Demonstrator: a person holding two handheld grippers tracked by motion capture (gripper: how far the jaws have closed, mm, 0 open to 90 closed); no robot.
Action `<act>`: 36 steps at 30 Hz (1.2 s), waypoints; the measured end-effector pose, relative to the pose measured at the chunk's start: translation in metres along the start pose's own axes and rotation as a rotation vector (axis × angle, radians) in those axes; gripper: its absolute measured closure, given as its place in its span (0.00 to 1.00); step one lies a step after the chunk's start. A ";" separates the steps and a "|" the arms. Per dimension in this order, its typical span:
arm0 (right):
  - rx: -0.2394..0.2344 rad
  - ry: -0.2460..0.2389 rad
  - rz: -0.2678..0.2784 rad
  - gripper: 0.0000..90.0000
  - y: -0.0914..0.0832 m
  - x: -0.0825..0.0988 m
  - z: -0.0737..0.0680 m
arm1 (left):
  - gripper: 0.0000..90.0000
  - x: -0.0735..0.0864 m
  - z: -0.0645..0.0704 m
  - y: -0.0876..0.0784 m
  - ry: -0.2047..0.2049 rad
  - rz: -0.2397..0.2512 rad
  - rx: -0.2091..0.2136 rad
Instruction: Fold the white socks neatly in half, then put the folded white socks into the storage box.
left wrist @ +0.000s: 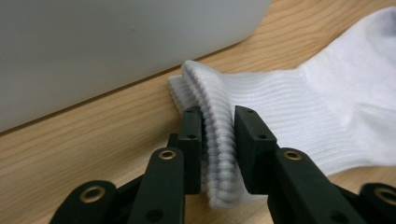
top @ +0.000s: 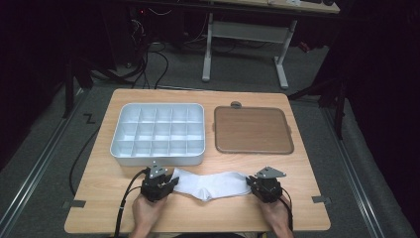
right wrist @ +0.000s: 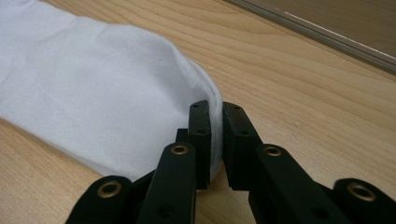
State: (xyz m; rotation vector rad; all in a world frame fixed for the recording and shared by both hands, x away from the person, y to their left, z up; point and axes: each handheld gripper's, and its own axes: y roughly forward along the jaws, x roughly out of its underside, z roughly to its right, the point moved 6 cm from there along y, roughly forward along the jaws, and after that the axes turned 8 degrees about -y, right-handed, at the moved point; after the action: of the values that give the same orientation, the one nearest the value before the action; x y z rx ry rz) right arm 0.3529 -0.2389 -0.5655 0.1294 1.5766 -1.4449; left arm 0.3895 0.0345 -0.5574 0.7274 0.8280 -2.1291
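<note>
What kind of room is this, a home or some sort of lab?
Probably a lab or recording workspace, not a home: a bare wooden table on grey carpet, cables trailing over the floor behind, and handheld grippers, left and right, pinching a white sock.

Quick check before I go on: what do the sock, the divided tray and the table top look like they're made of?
Sock: white knit fabric, likely cotton blend; ribbed cuff pinched in the left claw, smoother toe in the right claw.
Divided tray: pale grey, smooth matte walls, probably moulded plastic.
Table top: light wood grain, faint sheen; solid wood or laminate, can't tell.

Empty divided tray (top: 157,154), brown board (top: 252,130).
</note>
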 end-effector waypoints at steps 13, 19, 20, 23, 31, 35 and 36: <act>-0.002 0.019 0.015 0.74 -0.001 -0.001 0.000 | 0.42 -0.013 -0.002 -0.008 -0.003 0.065 -0.023; 0.005 0.034 0.053 0.66 -0.008 -0.010 0.000 | 0.34 -0.019 -0.007 -0.009 -0.030 0.058 -0.036; 0.008 0.024 0.076 0.65 -0.013 -0.016 -0.002 | 0.34 -0.020 -0.007 -0.009 -0.044 0.058 -0.039; -0.005 0.025 0.099 0.67 -0.018 -0.023 -0.006 | 0.34 -0.022 -0.008 -0.009 -0.058 0.062 -0.045; -0.175 -0.026 0.119 0.86 -0.005 -0.051 -0.050 | 0.41 -0.029 -0.008 -0.010 -0.091 0.052 -0.066; -0.229 -0.024 0.114 0.89 0.004 -0.057 -0.064 | 0.47 -0.026 -0.010 -0.007 -0.092 0.040 -0.085; -0.250 -0.035 0.108 0.90 0.009 -0.060 -0.073 | 0.49 -0.026 -0.013 -0.005 -0.120 0.038 -0.094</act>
State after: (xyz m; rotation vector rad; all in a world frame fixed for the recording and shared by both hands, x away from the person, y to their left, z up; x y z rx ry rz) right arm 0.3505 -0.1470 -0.5426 0.0415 1.6812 -1.1520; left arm 0.4033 0.0578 -0.5455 0.5565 0.8365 -2.0634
